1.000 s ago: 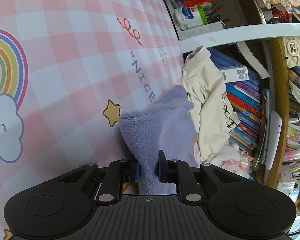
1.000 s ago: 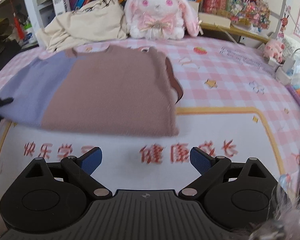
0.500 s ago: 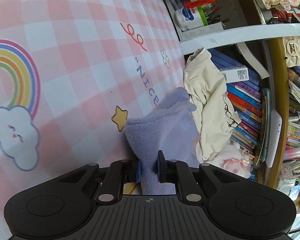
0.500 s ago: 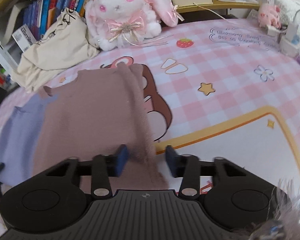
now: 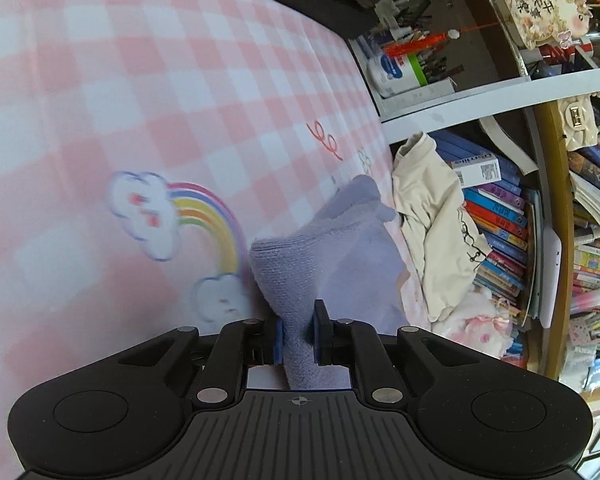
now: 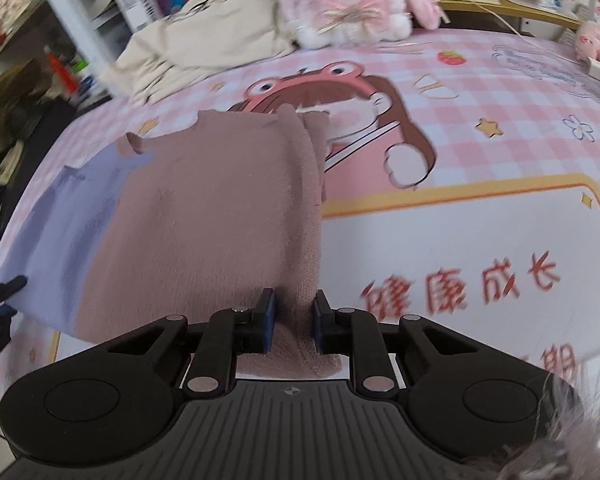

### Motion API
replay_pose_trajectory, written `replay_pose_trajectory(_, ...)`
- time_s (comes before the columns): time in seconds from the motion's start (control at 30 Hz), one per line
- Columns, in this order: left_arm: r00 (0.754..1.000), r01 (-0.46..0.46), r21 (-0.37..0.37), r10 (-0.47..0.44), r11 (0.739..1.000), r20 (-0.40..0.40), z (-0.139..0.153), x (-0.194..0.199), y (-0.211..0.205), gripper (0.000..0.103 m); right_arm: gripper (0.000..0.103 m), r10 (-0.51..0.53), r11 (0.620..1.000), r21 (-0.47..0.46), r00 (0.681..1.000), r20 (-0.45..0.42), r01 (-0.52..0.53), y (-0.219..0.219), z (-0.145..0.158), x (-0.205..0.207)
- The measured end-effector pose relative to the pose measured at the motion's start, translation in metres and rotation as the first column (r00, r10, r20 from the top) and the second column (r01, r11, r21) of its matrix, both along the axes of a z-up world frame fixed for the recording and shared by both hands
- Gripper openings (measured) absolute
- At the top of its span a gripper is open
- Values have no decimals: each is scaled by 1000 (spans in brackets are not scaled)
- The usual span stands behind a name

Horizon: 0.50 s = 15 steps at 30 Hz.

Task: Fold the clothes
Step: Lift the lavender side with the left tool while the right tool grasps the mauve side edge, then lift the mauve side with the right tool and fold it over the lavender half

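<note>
The garment is a knit top, brown (image 6: pixel 212 208) with a lilac side (image 6: pixel 72 216), lying on the pink checked mat (image 6: pixel 480 216). My right gripper (image 6: pixel 294 312) has its jaws closing on the brown hem at the near right corner, pads pressing the bunched cloth. The brown edge runs up from the pads as a raised fold. In the left wrist view my left gripper (image 5: pixel 298 320) is shut on the lilac cloth (image 5: pixel 332 256), which rises from the pads in a ridge. That gripper's black fingers (image 6: pixel 4 286) show at the lilac edge in the right wrist view.
A cream garment (image 6: pixel 204 40) lies crumpled at the mat's far edge, next to a white plush rabbit (image 6: pixel 348 0). Bookshelves (image 5: pixel 496 216) packed with books stand right behind them. A small pink plush (image 6: pixel 594 38) and cables sit at the far right.
My right gripper was open above the mat; it has come down and closed on the brown hem, lifting that edge. The left gripper has carried the lilac cloth sideways over the rainbow print.
</note>
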<state>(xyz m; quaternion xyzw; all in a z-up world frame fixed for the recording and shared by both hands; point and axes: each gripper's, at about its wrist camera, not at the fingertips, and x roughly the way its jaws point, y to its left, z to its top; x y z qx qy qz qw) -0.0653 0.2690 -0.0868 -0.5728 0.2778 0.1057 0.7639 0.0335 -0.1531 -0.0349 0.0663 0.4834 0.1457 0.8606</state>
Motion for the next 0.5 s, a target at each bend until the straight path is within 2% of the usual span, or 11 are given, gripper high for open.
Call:
replay_pose_trajectory(0.13,1000,13,0,-13,1000,7,-1,-12,3,13,21,37,999,-32,999,17,-37,7,1,-9)
replay_pose_trajectory(0.3,999,37,56,-37,998,10,0,-9,-2,15,23,21,999,-26,1000,17,-21,4,-2,-7)
replay_pose_trajectory(0.5,998,50,67,-52,996,24,0,-8,-1,14,26,37,998,-54,998,42,-35,5,-2,-10)
